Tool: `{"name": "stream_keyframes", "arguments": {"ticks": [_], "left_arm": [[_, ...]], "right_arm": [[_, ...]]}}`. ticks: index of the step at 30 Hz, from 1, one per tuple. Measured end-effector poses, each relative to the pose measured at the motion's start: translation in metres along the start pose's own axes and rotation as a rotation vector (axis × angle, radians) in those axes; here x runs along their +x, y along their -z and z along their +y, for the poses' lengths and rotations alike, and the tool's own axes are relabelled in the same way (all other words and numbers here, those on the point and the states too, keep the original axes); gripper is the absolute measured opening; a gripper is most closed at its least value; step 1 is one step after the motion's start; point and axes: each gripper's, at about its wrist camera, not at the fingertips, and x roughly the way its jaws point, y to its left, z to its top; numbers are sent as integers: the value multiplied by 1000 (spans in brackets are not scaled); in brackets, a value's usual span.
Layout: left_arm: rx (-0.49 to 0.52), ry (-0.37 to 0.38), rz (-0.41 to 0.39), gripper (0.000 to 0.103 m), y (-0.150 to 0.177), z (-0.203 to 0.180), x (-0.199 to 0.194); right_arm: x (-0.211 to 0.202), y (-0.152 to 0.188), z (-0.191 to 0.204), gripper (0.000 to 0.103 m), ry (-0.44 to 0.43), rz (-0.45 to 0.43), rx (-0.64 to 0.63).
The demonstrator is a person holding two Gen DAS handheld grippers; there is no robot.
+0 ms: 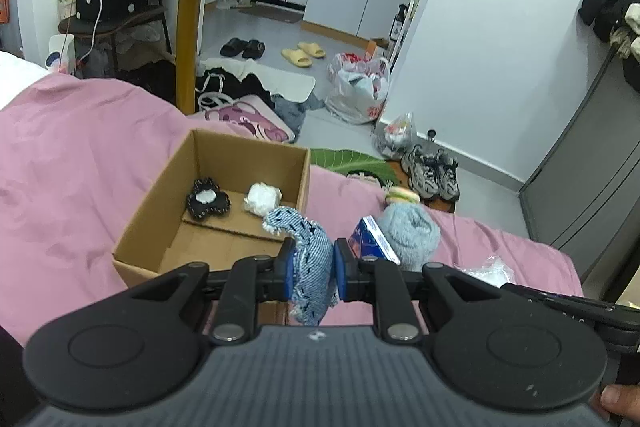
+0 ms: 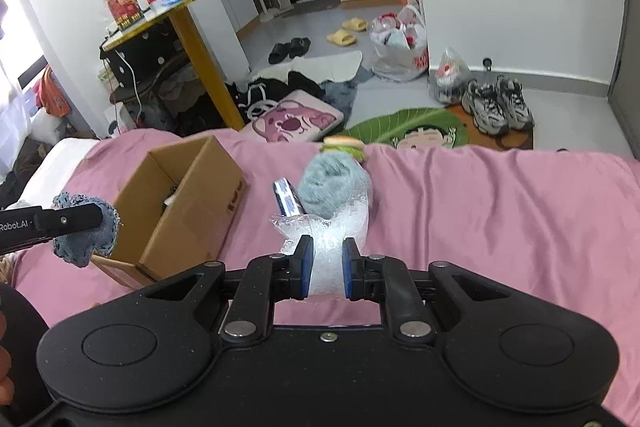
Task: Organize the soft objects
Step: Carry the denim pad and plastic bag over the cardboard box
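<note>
Cardboard box (image 1: pixel 160 231) interior: left wrist only

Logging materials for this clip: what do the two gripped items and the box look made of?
Left gripper: blue cloth scrap, likely denim, frayed edges. Right gripper: clear wrap, probably bubble plastic, glossy and pocked. Box: matte brown corrugated cardboard.

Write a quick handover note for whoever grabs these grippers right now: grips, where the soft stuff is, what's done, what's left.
Left gripper: shut on the denim scrap, beside the cardboard box.
Right gripper: shut on the bubble wrap, above the pink bedsheet.
Done: black patch and white wad lie in the box.
Left: box both held pieces, then the grey-blue fuzzy roll, small blue pack and burger toy on the sheet.
</note>
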Motion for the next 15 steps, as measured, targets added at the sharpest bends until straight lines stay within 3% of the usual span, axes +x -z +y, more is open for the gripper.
{"name": "stream_keyframes", "arguments": {"ticks": [15], "left_arm": [[-5,22,-74,19,-18,19,-29]], "right_arm": [[-28,-13,34,15,-16,-86,-10]]}}
